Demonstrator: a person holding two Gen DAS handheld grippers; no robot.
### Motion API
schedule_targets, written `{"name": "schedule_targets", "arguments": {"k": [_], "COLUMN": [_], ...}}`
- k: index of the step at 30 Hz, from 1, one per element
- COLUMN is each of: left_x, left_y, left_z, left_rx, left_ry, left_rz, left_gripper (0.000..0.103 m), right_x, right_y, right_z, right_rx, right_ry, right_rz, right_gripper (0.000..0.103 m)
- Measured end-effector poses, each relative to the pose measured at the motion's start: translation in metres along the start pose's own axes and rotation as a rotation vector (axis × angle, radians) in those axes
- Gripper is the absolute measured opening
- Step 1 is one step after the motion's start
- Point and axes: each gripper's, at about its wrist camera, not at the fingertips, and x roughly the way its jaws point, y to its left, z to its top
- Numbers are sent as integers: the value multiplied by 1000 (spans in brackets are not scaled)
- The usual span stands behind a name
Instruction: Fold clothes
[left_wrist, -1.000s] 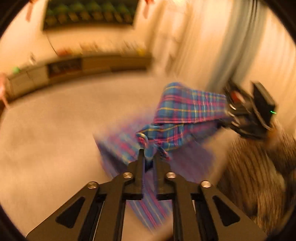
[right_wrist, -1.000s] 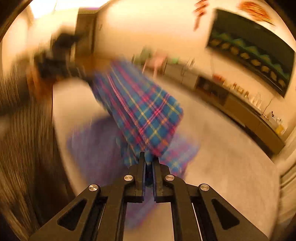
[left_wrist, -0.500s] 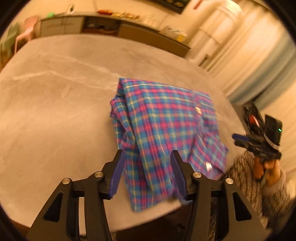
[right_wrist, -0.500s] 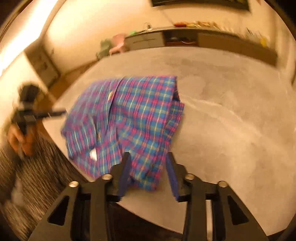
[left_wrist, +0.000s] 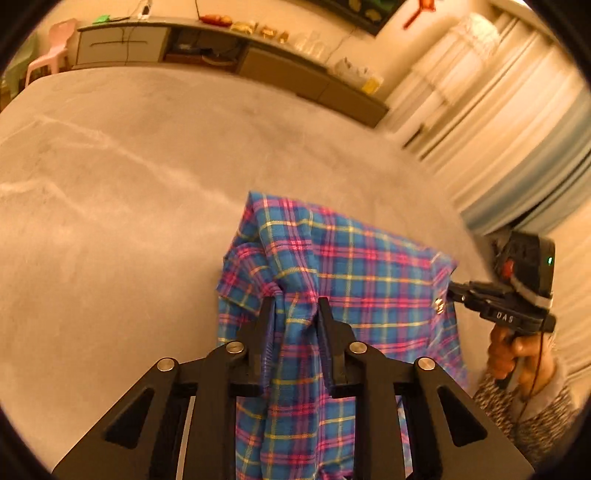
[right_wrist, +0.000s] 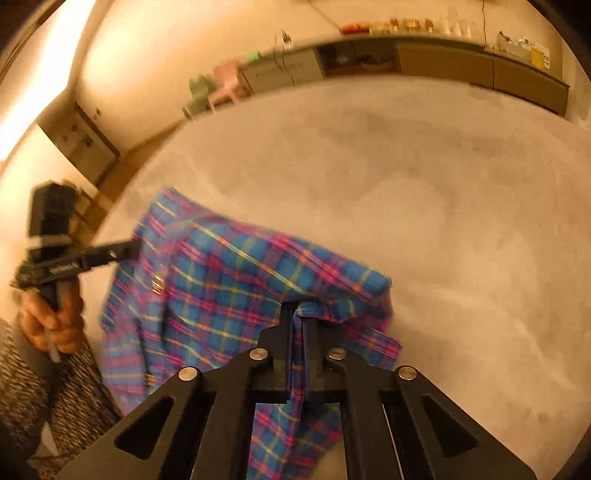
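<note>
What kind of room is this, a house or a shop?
Probably a living room at home: a long low cabinet along the wall, curtains, a small pink plastic chair, and a plaid shirt on a big grey table.

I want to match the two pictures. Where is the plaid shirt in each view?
Left wrist view: plaid shirt at lower centre, pinched by the left gripper.
Right wrist view: lower left of centre, pinched by the right gripper.
Shared landmark: the long low cabinet at the wall.
</note>
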Motion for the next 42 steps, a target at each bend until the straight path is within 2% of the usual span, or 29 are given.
{"name": "schedule_targets", "arguments": {"k": [3,6,8,10,12,14,16,18,21,22,23,27,30,32,34,35,37,38,39,41,42], "left_x": [-9,-20,-28,-35,-43,-51,-48,-18,33,42,49,33,1,-24,-27,-20,1,12,14,9,0], "left_y": [4,0,-2,-5,-7,-10,-28,-41,-21,-11,0,11,2,-11,-25,-28,-29,-29,-32,-35,-37], "left_z": [4,5,5,5,6,6,13,18,24,24,25,27,18,6,-12,-21,-40,-48,-50,-47,-47], "left_rx": [-7,19,37,54,72,89,165,234,214,189,160,131,128,168,217,239,277,290,312,305,292], "left_ry": [-40,-81,-109,-137,-165,-193,-169,-71,42,62,79,72,12,-23,14,51,133,155,136,130,96], "left_rz": [7,42,66,89,113,137,61,57,209,232,247,284,243,174,110,111,161,193,212,233,228], "left_gripper": [21,22,27,27,27,30,33,33,33,34,30,29,27,29,30,30,30,29,29,29,28], "right_x": [-11,5,12,6,-19,-56,-70,-58,-1,12,24,35,29,10,5,4,30,50,69,89,95], "right_y": [-4,-28,-39,-42,-36,-22,-5,16,25,19,12,-8,-9,1,13,19,27,22,17,6,1], "right_z": [7,3,-1,-3,0,2,3,8,8,6,5,10,13,16,11,8,-1,-3,-5,-7,-5], "right_rx": [3,96,135,139,118,75,15,-65,-140,-141,-141,-116,-117,-149,-196,-219,-259,-262,-264,-254,-232], "right_ry": [-57,0,31,26,-62,-220,-300,-251,-54,-24,4,20,-12,-99,-133,-148,-73,-14,42,34,38], "right_rz": [4,-45,-79,-116,-186,-233,-203,-145,-185,-200,-214,-238,-295,-261,-184,-146,-121,-157,-192,-224,-227], "right_gripper": [4,4,5,12,13,14,15,18,18,18,20,20,24,24,25,26,26,25,25,27,27]}}
